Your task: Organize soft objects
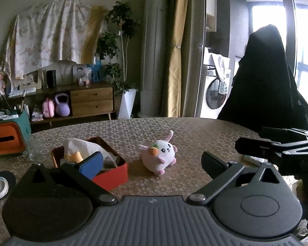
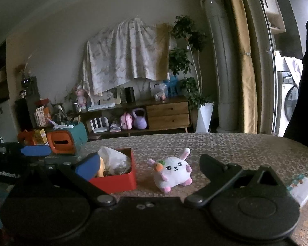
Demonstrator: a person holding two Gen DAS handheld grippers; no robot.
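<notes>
1. Left wrist view: left gripper (image 1: 152, 165) spread wide, empty. Plush rabbit (image 1: 159, 157) sits on table (image 1: 205, 131) just right of red box (image 1: 113, 174), likely awaiting pickup.
2. Right wrist view: right gripper (image 2: 147, 167) wide, empty, aimed at rabbit (image 2: 172, 169); box (image 2: 121, 179) already holds soft items.

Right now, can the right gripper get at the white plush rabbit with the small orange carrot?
Probably yes. The right gripper is open and the white plush rabbit lies on the table between its fingers' lines, apart from the red box; nothing stands between.
</notes>
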